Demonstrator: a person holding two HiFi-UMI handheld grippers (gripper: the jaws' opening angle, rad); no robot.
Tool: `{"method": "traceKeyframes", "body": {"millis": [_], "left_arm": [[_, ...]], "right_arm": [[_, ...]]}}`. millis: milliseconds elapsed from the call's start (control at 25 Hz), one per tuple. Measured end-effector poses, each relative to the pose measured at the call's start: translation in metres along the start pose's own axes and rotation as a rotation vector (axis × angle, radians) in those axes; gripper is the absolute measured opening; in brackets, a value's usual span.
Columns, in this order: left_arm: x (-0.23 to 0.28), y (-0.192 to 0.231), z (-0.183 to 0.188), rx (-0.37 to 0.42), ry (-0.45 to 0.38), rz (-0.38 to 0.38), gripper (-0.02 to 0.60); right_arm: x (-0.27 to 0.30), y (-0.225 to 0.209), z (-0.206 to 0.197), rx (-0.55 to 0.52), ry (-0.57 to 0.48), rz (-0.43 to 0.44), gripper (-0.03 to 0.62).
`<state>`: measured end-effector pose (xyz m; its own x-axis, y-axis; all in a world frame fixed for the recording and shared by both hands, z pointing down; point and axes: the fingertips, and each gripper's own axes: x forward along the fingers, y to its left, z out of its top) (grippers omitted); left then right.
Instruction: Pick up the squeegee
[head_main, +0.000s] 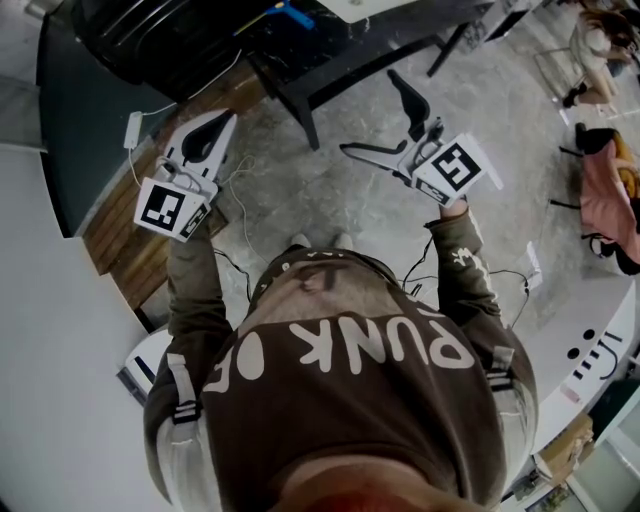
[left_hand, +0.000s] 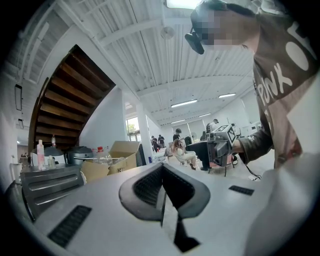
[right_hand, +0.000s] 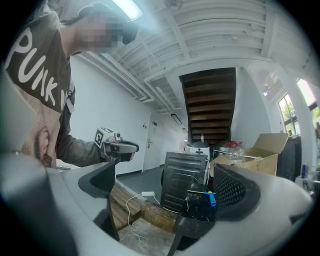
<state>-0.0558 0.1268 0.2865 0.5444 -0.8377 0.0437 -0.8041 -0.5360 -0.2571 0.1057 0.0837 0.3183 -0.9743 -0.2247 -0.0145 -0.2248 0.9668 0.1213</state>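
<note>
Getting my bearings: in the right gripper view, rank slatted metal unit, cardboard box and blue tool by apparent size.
Slatted metal unit and cardboard box: about alike, box partly hidden, so unranked.
Blue tool: clearly smallest.

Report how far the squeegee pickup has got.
Nothing done yet: the left hand-held gripper is shut and empty; right hand-held gripper is open and empty, facing the black table. The whole pickup remains; the blue-handled tool there may be the squeegee.
</note>
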Motion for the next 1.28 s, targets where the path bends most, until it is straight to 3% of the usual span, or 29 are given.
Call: {"method": "traceKeyframes", "body": {"millis": [280, 520, 800, 1280], "left_arm": [[0.009, -0.021, -0.001, -0.005, 0.016, 0.003, 0.002], [0.022, -0.006, -0.009, -0.008, 0.021, 0.0, 0.002], [0.046, 0.036, -0.031, -0.022, 0.011, -0.02, 0.002], [0.096, 0.144, -0.077, -0.061, 0.032, -0.061, 0.002]], "right_arm": [[-0.016, -0.006, -0.005, 0.003, -0.002, 0.013, 0.594], [-0.003, -0.023, -0.011, 0.001, 0.002, 0.021, 0.594], [0.034, -0.056, -0.027, 0.01, 0.019, 0.005, 0.594], [0.125, -0.135, -0.054, 0.051, 0.067, -0.034, 0.594]]}}
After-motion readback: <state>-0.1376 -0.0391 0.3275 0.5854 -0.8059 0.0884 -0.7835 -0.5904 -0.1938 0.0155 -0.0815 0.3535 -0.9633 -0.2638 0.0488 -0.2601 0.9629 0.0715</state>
